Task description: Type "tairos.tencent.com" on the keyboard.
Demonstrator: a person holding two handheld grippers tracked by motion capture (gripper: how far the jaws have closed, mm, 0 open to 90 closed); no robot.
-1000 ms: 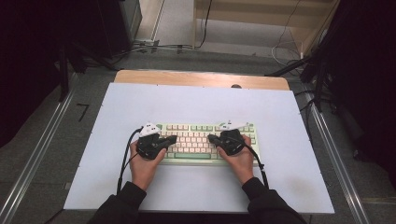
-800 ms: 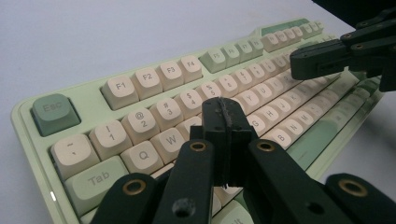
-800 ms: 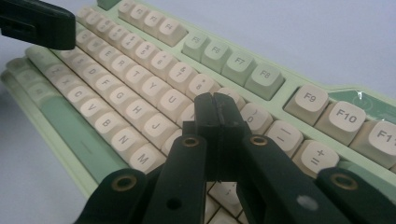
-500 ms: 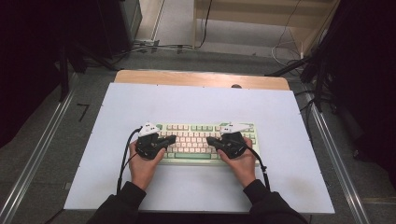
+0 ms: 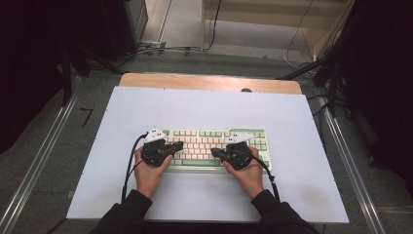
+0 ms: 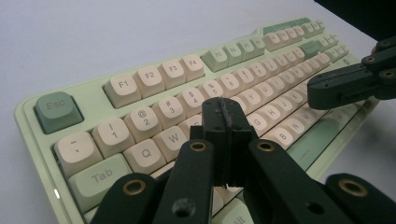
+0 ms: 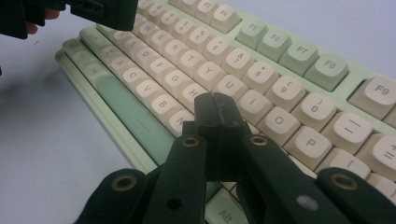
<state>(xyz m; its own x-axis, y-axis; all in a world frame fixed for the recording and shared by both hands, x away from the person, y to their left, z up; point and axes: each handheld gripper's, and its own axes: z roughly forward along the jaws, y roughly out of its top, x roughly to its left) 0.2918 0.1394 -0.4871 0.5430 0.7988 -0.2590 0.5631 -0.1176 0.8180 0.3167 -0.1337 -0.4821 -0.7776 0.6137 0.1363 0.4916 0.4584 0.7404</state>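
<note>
White table top (image 5: 204, 109), grey floor (image 5: 73, 146), wooden shelving (image 5: 272, 12) behind

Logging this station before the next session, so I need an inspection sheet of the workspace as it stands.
Surface: white tabletop, wooden strip along the far edge.
Job's things: green and cream keyboard, flat, near the person.
Clutter: small dark spot on the far edge, unclear.
Grippers: left tongs shut, over the keys around E; right tongs shut, over the keys near J.
Cables: one trails from each gripper; more on the floor beyond.
Surroundings: dark drapes, grey floor.
</note>
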